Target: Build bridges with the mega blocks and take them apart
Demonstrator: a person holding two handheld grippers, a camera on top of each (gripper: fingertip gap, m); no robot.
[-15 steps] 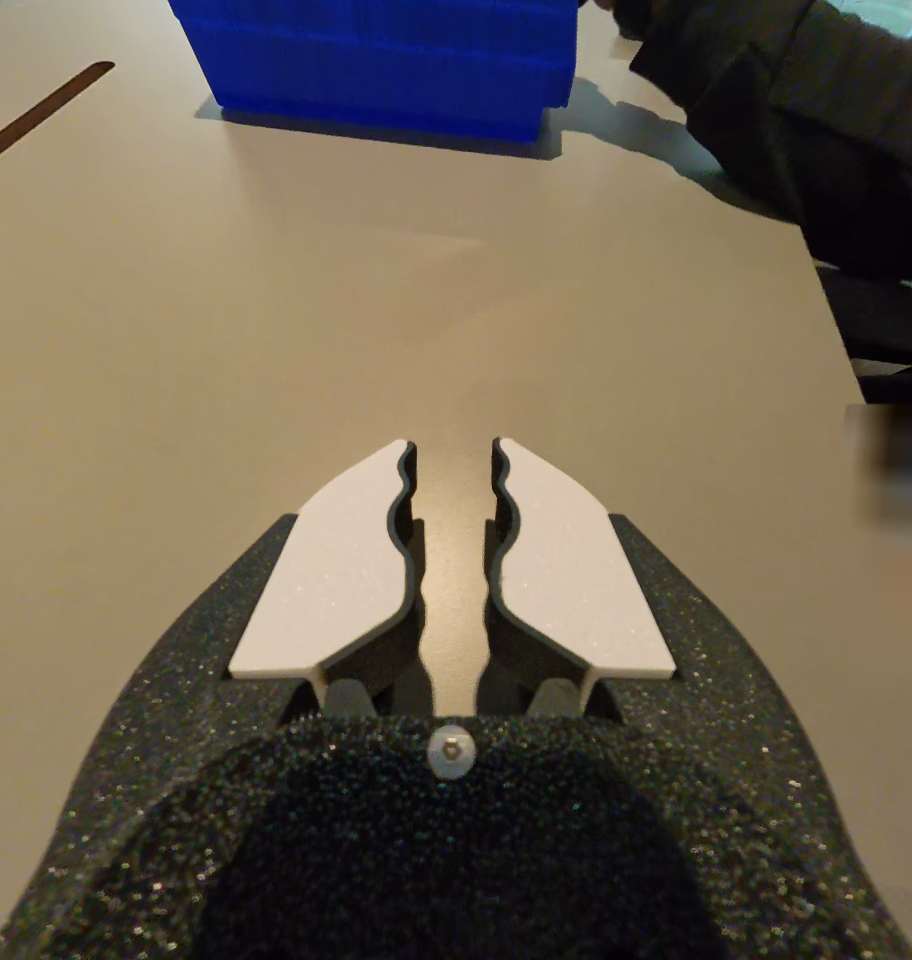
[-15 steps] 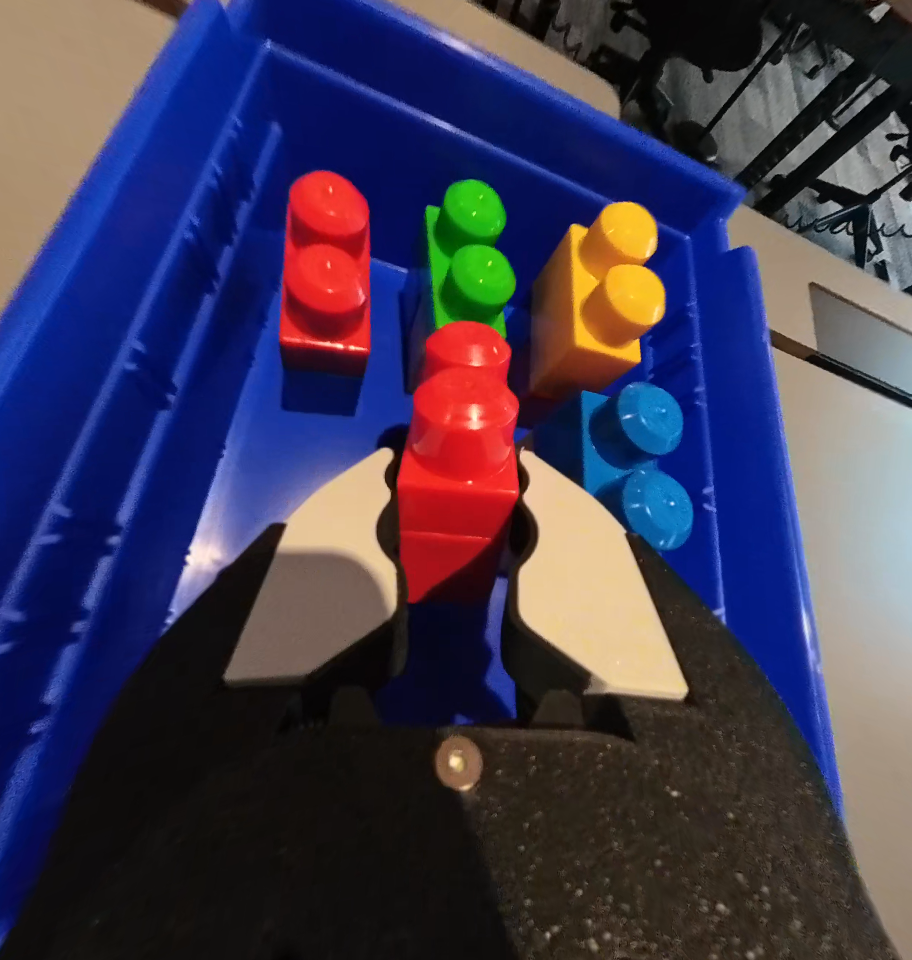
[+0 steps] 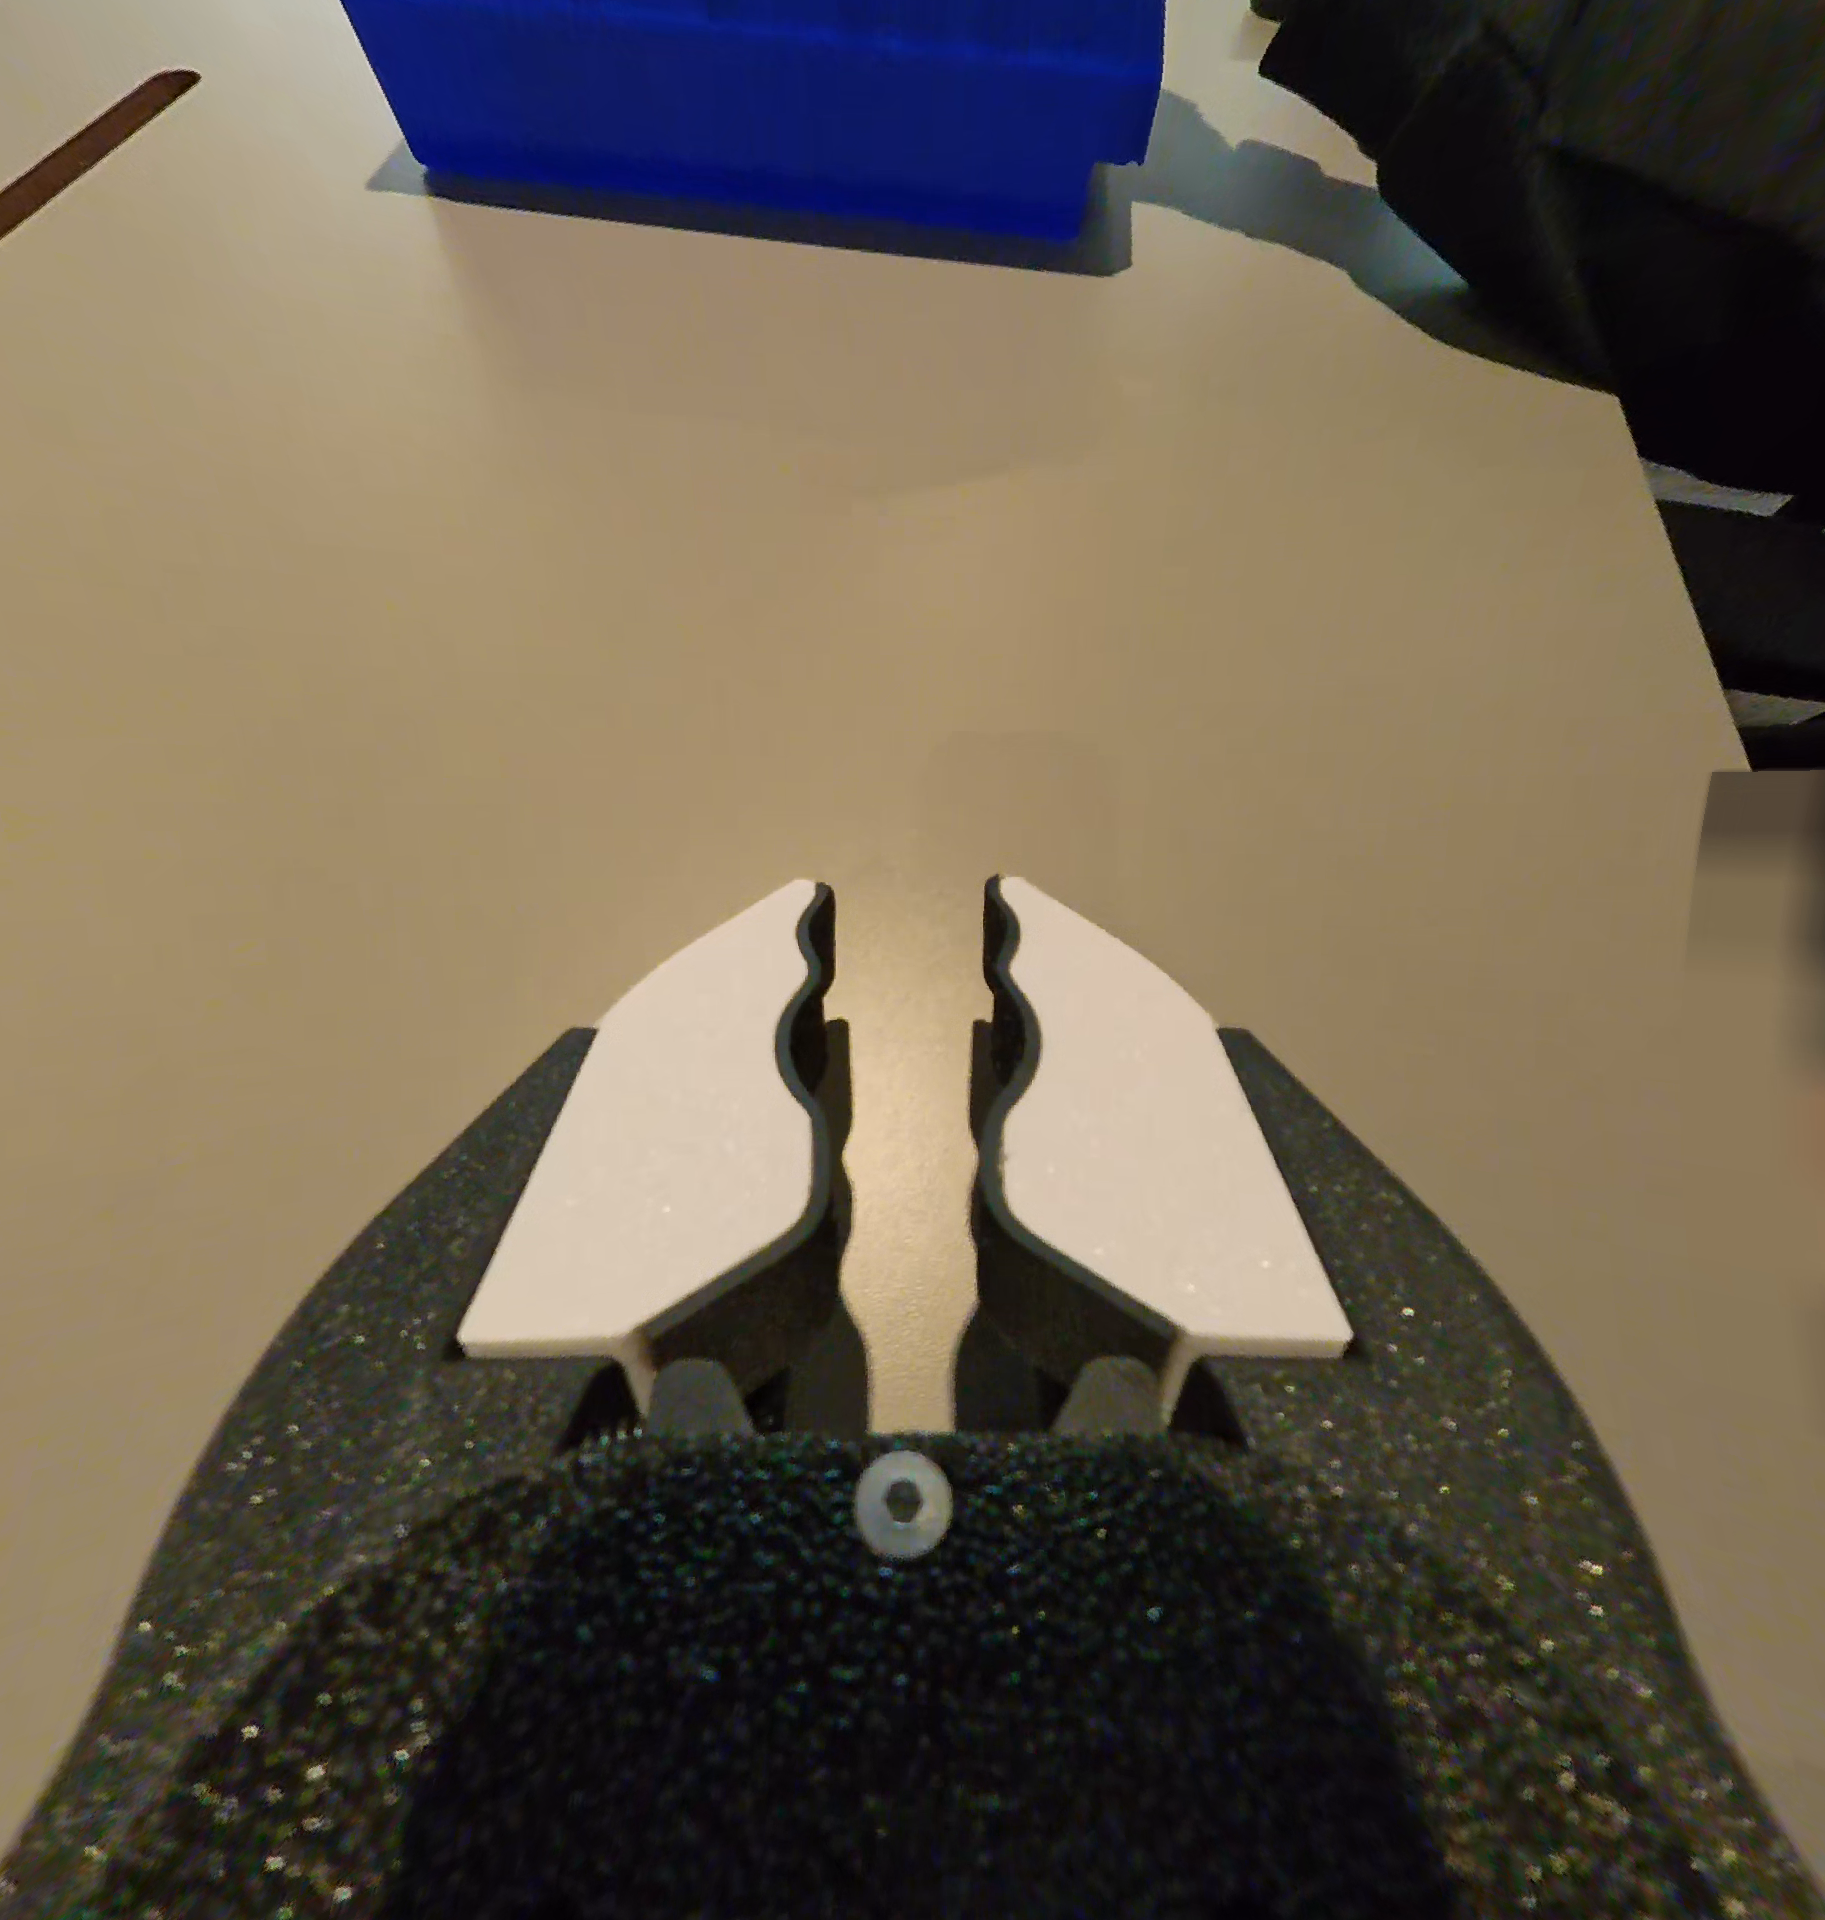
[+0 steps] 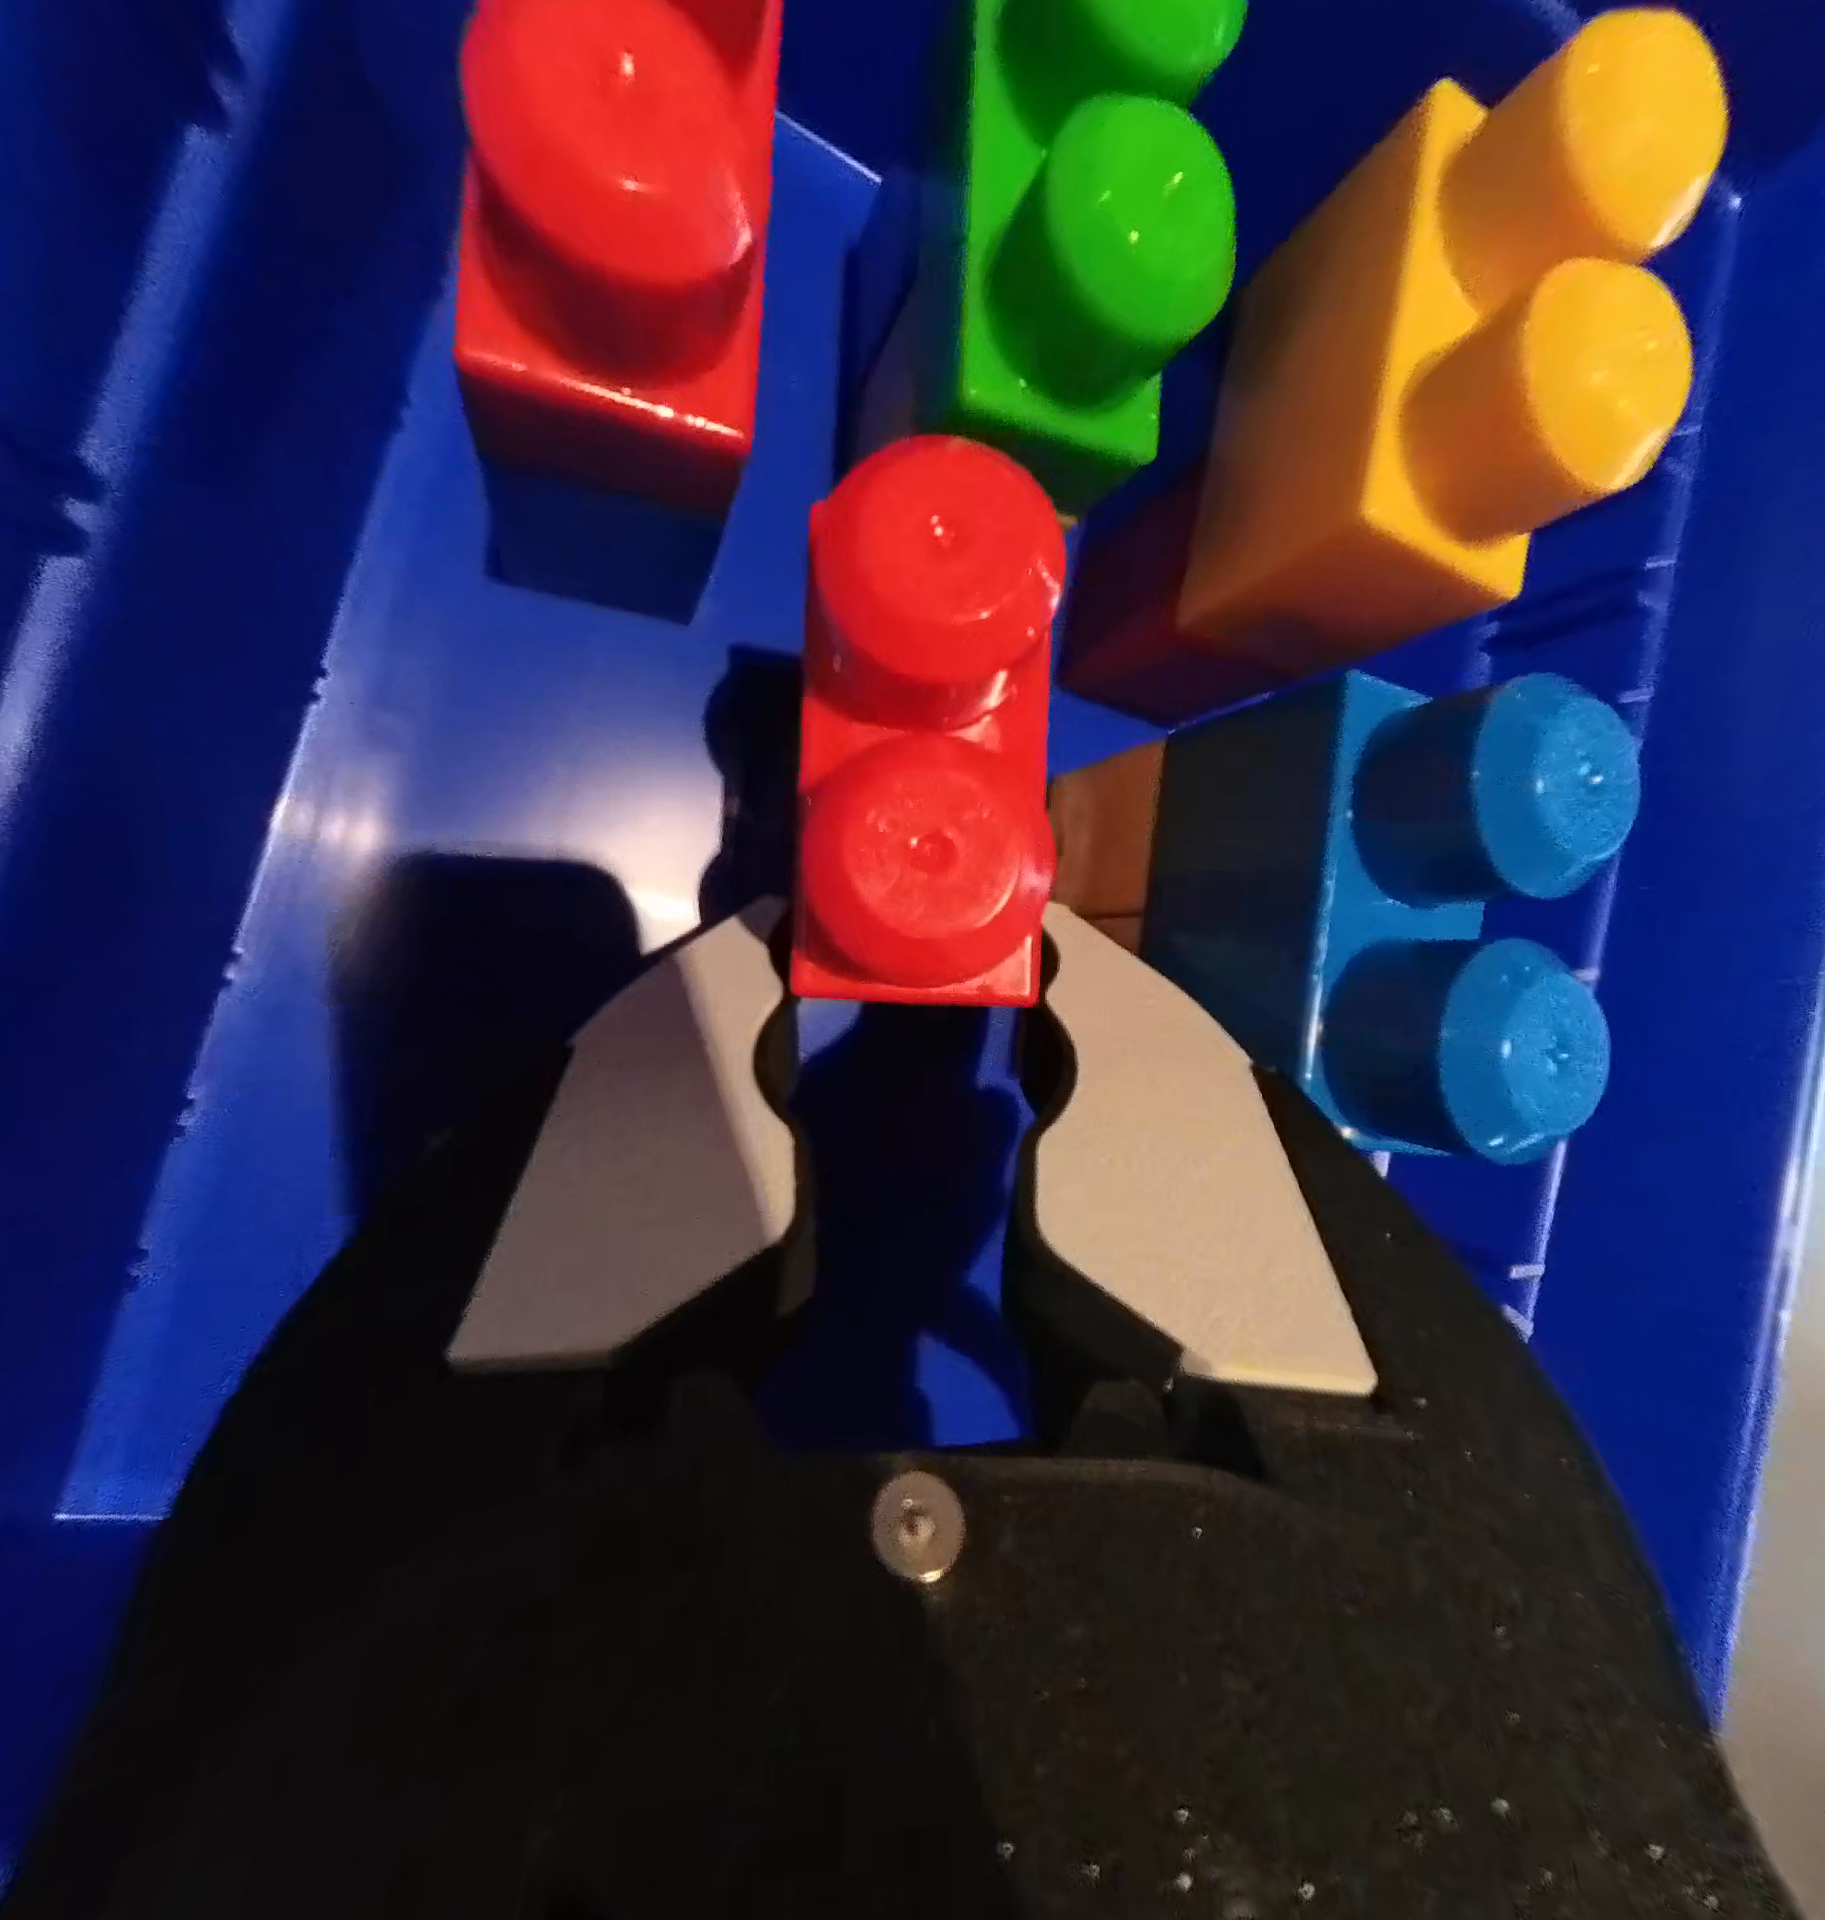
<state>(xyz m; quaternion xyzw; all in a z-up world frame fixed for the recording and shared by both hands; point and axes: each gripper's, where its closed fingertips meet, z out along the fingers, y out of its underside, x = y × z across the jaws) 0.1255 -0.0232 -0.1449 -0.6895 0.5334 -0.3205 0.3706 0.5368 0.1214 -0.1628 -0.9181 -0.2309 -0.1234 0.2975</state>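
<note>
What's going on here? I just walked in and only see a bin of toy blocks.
A person is working with two handheld grippers. The right gripper is down inside the blue bin, its fingertips on either side of a red block. Another red block and green, yellow and blue blocks stand around it. The left gripper hangs open and empty over the bare table. No bridge is visible yet.
</note>
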